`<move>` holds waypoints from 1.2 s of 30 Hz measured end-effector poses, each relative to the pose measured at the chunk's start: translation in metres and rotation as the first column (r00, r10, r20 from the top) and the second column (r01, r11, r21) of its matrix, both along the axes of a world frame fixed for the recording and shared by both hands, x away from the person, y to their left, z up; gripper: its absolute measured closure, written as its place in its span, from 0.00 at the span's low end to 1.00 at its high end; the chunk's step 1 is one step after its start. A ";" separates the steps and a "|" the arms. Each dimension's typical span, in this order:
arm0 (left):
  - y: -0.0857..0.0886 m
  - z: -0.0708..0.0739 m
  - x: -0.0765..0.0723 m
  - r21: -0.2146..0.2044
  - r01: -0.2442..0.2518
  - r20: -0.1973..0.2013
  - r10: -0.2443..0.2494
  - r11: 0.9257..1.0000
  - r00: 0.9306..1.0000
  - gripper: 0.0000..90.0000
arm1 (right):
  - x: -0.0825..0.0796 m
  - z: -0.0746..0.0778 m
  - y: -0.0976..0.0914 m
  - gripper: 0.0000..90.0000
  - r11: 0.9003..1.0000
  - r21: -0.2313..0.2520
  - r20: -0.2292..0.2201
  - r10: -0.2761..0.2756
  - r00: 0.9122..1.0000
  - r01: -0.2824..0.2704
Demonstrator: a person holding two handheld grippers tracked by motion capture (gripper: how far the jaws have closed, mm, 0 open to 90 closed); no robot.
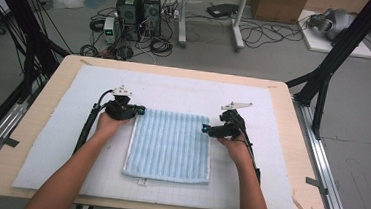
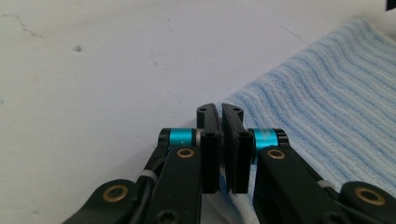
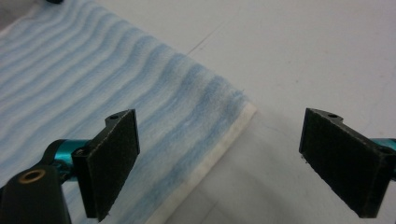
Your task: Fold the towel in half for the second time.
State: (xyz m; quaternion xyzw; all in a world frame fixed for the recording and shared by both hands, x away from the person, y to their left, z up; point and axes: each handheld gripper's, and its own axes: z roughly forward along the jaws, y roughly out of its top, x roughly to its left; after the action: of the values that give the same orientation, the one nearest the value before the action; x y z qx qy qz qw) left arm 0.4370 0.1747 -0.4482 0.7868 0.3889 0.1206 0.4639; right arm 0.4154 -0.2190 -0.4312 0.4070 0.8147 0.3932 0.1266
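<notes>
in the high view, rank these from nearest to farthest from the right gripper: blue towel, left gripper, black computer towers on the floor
1. blue towel, its far right corner just beside the right gripper
2. left gripper, at the towel's far left corner
3. black computer towers, on the floor beyond the table

1. A lab or workshop: two computer towers (image 1: 140,9) stand on the grey floor (image 1: 277,61) among tangled cables (image 1: 259,35).
2. Black frame posts (image 1: 326,70) flank the desk (image 1: 289,158); cardboard boxes (image 1: 279,5) sit behind.

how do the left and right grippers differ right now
The left gripper has its jaws shut on the towel's far left corner; the right gripper has its jaws wide open, gripping nothing. The left sits on cloth; the right straddles the far right corner. Both have black pads.
</notes>
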 end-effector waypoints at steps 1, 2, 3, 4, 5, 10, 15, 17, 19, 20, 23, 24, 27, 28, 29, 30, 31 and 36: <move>0.000 0.000 0.000 -0.001 -0.001 0.000 0.001 1.000 1.000 0.95 | 0.004 -0.002 0.003 0.14 1.000 -0.008 -0.016 -0.004 1.000 0.004; 0.000 0.000 0.000 -0.001 -0.002 0.001 0.002 1.000 1.000 0.95 | 0.008 -0.003 0.005 0.17 1.000 -0.024 -0.028 -0.002 1.000 0.002; 0.000 0.000 0.000 0.000 -0.001 0.001 0.001 1.000 1.000 0.95 | 0.012 -0.005 0.008 0.20 0.999 -0.040 -0.031 0.005 0.999 -0.007; 0.000 0.000 0.000 0.001 0.001 0.000 -0.001 1.000 1.000 0.95 | 0.016 -0.006 0.010 0.23 0.999 -0.052 -0.036 0.010 0.999 -0.012; 0.000 0.000 0.000 -0.001 0.001 0.001 -0.001 1.000 1.000 0.95 | 0.018 -0.007 0.012 0.25 0.998 -0.062 -0.030 0.014 0.999 -0.016; 0.001 0.001 0.000 -0.003 0.005 0.000 -0.005 1.000 1.000 0.95 | 0.027 -0.008 0.020 0.36 0.997 -0.071 -0.055 0.030 0.998 -0.034; 0.002 0.000 0.000 -0.011 0.005 -0.005 -0.005 1.000 1.000 0.95 | 0.028 -0.008 0.024 0.48 0.993 -0.098 -0.057 0.054 0.997 -0.059; 0.003 -0.001 0.001 -0.009 0.009 -0.006 -0.009 1.000 1.000 0.95 | 0.028 -0.007 0.024 0.56 0.994 -0.103 -0.061 0.042 0.997 -0.048; 0.003 -0.001 0.001 -0.015 0.006 -0.005 -0.006 1.000 1.000 0.95 | 0.027 -0.006 0.024 0.68 0.994 -0.101 -0.068 0.043 0.997 -0.050; 0.003 0.000 0.001 -0.015 0.005 -0.004 -0.005 1.000 1.000 0.95 | 0.026 -0.005 0.025 0.76 0.993 -0.098 -0.073 0.057 0.996 -0.064; 0.003 0.000 0.001 -0.010 -0.001 -0.003 0.001 1.000 1.000 0.95 | 0.025 -0.004 0.029 0.90 0.987 -0.117 -0.062 0.100 0.993 -0.107; 0.003 0.001 0.001 -0.006 -0.005 0.002 0.005 1.000 1.000 0.95 | 0.024 -0.002 0.031 0.91 0.984 -0.136 -0.056 0.107 0.993 -0.113; 0.004 0.004 0.004 -0.021 -0.018 0.010 0.018 1.000 1.000 0.95 | 0.025 -0.001 0.031 0.92 0.984 -0.144 -0.028 0.101 0.994 -0.104; 0.005 0.005 0.006 -0.026 -0.022 0.011 0.022 0.999 1.000 0.96 | 0.026 0.000 0.030 0.93 0.985 -0.141 -0.024 0.094 0.995 -0.096; 0.006 0.007 0.008 -0.025 -0.023 0.014 0.024 0.999 1.000 0.96 | 0.027 0.001 0.031 0.93 0.986 -0.140 -0.014 0.085 0.996 -0.086; 0.005 0.008 0.010 -0.026 -0.029 0.023 0.029 0.999 0.999 0.96 | 0.028 0.002 0.031 0.92 0.988 -0.137 0.002 0.078 0.997 -0.077; 0.005 0.010 0.013 -0.023 -0.027 0.027 0.028 0.999 0.999 0.96 | 0.029 0.003 0.031 0.92 0.989 -0.133 0.017 0.071 0.997 -0.068; 0.006 0.018 0.021 -0.050 -0.056 0.080 0.060 0.997 0.995 0.96 | 0.036 0.012 0.032 0.92 0.995 -0.101 0.083 -0.007 0.997 0.015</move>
State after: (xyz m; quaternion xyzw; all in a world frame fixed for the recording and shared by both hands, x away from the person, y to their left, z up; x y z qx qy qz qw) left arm 0.4582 0.1810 -0.4304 0.7581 0.3950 0.1568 0.4946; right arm 0.4514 -0.1871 -0.4189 0.3880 0.8254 0.3669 0.1830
